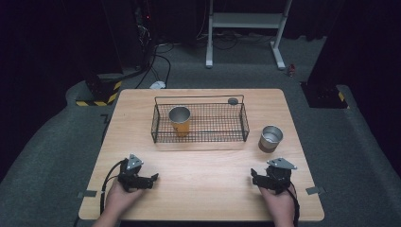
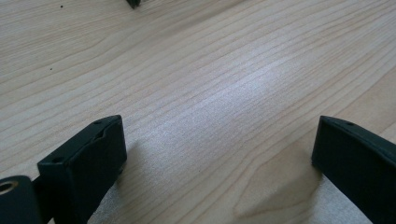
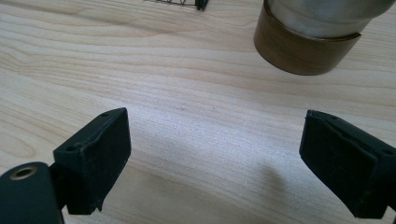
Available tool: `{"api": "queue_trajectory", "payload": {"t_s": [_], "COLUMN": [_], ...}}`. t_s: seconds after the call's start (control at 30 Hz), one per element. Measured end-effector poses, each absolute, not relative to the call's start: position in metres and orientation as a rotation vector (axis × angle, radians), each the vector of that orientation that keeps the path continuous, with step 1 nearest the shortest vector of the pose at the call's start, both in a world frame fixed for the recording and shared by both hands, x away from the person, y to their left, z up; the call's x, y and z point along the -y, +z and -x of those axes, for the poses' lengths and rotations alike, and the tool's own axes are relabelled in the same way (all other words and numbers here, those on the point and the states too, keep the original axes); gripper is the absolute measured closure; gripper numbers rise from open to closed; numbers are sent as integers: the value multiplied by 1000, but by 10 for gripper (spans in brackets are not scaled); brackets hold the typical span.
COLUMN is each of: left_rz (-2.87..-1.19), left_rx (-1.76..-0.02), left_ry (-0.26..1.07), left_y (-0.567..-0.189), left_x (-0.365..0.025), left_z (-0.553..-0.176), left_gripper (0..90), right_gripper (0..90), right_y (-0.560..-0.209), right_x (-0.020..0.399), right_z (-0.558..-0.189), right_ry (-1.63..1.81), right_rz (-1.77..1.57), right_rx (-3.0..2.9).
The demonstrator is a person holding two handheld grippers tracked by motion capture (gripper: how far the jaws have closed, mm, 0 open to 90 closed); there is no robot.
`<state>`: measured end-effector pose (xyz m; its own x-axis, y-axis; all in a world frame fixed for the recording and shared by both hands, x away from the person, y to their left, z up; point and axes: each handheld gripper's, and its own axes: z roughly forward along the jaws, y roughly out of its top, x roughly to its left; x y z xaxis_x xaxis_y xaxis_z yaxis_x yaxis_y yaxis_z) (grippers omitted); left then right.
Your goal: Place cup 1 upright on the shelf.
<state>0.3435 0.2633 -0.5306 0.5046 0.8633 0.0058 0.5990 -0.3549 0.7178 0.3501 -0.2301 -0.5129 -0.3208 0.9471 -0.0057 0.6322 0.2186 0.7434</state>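
Steel cup (image 1: 271, 138) near table's right edge (image 1: 302, 156), both hand-held grippers (image 1: 153, 178) (image 1: 254, 174) spread, empty.

A lab; dark curtained walls, grey carpet (image 1: 56, 142), hazard-taped stand base (image 1: 101, 92), cables (image 1: 158, 61), a lone wooden table (image 1: 198, 189).

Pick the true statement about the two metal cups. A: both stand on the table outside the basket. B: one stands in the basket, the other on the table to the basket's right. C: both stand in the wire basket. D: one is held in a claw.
B: in the high view one cup stands upright inside the basket, while the other cup stands on the bare table beyond the basket's right end, with no claw on it.
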Motion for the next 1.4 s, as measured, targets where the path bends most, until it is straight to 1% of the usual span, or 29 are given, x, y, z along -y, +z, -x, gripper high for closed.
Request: {"api": "queue_trajectory", "payload": {"t_s": [0.6,1.03,1.4], "left_rz": [-2088,-2089,-2087], "left_rx": [-1185,-1184,-1185], "left_ry": [512,510,506], "left_y": [-531,-530,-531], "left_x": [-264,-264,-264], "left_z": [-344,-344,-344], "left_gripper": [34,34,35], "right_gripper": [91,90,95], "right_y": [-498,-487,-486], "right_x": [245,242,243], "right_z": [-358,-369,-376], "right_ry": [951,945,917], "right_rz": [-1487,-1475,-1474], "right_rx": [-1936,-1919,-1909]}}
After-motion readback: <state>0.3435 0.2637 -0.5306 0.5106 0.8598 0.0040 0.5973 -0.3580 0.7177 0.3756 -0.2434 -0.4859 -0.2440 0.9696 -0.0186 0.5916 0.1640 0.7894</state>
